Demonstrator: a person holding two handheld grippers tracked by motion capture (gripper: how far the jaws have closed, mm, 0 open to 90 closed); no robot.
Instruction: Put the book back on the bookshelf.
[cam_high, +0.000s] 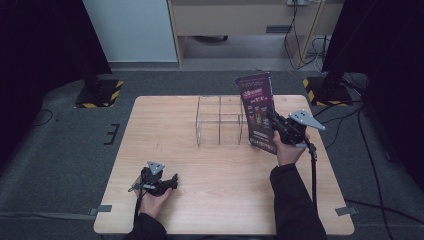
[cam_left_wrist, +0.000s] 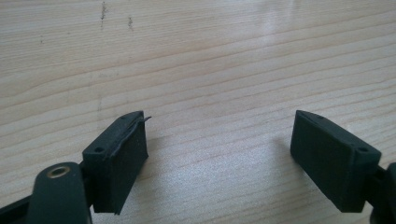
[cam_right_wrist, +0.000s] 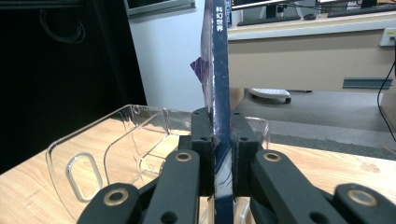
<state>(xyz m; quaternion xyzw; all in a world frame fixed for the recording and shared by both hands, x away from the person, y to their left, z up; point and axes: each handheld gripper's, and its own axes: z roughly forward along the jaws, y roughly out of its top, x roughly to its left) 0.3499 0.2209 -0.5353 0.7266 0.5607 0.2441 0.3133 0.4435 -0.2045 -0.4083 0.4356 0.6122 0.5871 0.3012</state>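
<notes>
Looks about halfway: the right gripper (cam_high: 274, 121) is clamped on the magazine (cam_high: 258, 111), holding it upright just right of the clear rack (cam_high: 220, 120) and not yet slotted in, while the left gripper (cam_high: 172, 181) sits open and empty well nearer the person.
</notes>
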